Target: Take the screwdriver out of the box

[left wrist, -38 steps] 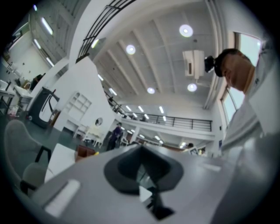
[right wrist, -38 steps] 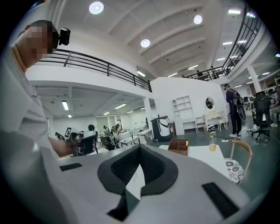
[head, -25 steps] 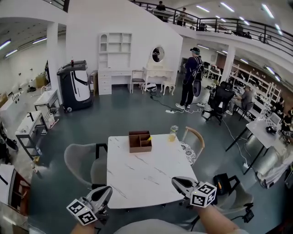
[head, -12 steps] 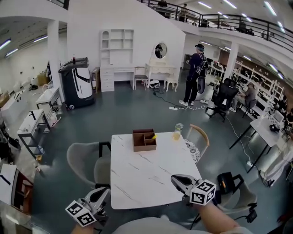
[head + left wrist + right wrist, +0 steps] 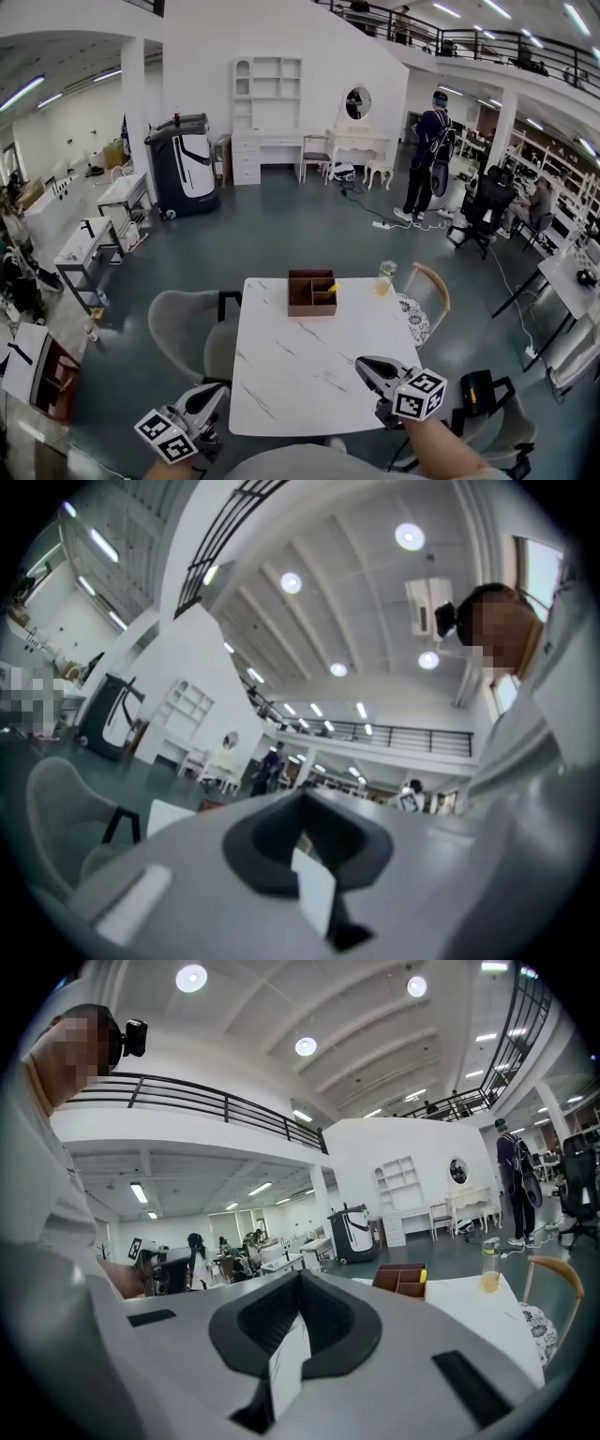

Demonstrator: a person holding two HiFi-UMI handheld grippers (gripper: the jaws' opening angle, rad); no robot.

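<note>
A brown wooden box (image 5: 310, 293) with compartments stands at the far edge of the white marble table (image 5: 300, 375). A yellow screwdriver handle (image 5: 332, 287) pokes up at the box's right side. My right gripper (image 5: 366, 365) hovers over the table's near right corner, shut and holding nothing, well short of the box. My left gripper (image 5: 216, 392) hangs shut and empty off the table's near left corner. In the right gripper view the box (image 5: 400, 1279) and the yellow handle (image 5: 424, 1277) lie ahead of the shut gripper (image 5: 302, 1275). The left gripper (image 5: 305, 795) points slightly upward, its jaws together.
A glass of yellow drink (image 5: 383, 278) stands right of the box. A grey chair (image 5: 183, 328) is at the table's left, a wooden chair (image 5: 429, 292) at its right. A black bag (image 5: 476, 394) lies low on the right. People stand and sit far off.
The head view has swung, so the table now sits further right in the picture. My right gripper has moved forward over the table's near corner. Both grippers have stayed shut.
</note>
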